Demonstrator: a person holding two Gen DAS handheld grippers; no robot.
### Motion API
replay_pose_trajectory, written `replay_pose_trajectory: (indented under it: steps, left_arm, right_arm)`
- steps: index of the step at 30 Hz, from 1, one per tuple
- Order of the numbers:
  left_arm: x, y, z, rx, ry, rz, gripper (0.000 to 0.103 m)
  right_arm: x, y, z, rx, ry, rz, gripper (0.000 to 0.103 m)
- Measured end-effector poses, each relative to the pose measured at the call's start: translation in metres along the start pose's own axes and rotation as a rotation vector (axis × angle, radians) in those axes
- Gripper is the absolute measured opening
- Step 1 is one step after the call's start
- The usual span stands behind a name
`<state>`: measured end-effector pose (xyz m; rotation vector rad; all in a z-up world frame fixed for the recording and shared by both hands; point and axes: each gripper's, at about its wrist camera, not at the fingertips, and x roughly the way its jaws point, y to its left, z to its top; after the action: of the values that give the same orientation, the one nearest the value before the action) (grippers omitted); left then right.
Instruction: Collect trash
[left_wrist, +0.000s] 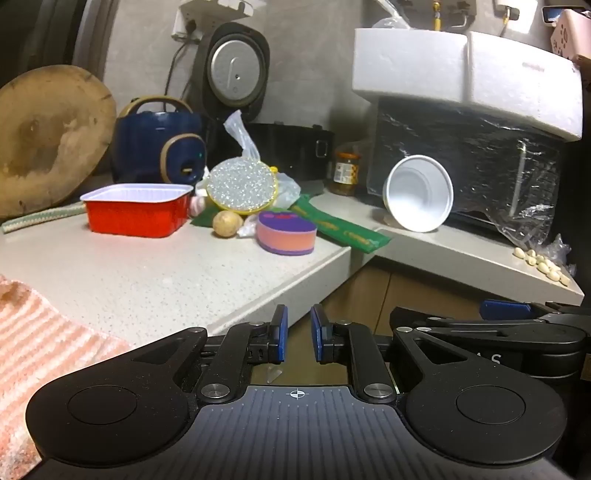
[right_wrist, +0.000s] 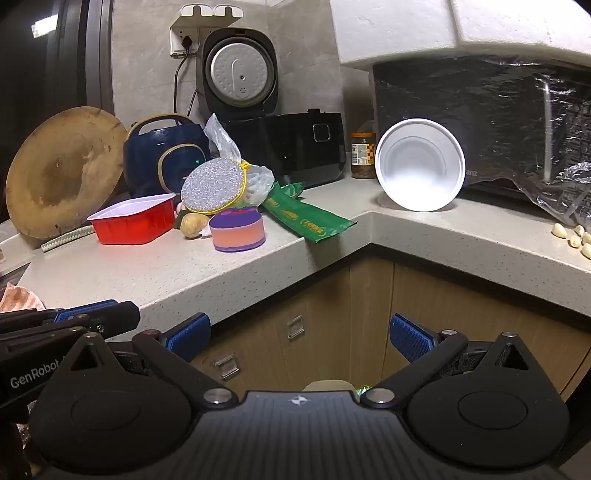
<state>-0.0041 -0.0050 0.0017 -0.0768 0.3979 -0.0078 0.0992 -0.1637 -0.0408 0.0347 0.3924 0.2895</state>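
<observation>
speckled countertop (right_wrist: 258, 266) (l-shaped) over wood cabinets (right_wrist: 332, 325)

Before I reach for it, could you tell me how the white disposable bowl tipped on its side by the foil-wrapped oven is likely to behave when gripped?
The white disposable bowl looks thin-walled and empty, so it is probably very light and may flex under the pads. It rests on its round rim, so a nudge could roll it along the speckled counter. Its smooth surface might slip.

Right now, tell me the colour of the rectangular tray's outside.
Red, with a white inside and rim: tray, clearest in the left wrist view.
</observation>
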Motion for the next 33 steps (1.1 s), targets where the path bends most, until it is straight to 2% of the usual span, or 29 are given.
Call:
replay_pose_trajectory:
  steps: [33]
  left_arm:
    - [-0.0008, 0.0015, -0.005, -0.008, 0.003, -0.003, 0.017]
  right_arm:
    - [0.0012, -0.0011, -0.003, -0.004, 0.0, -0.013, 0.103]
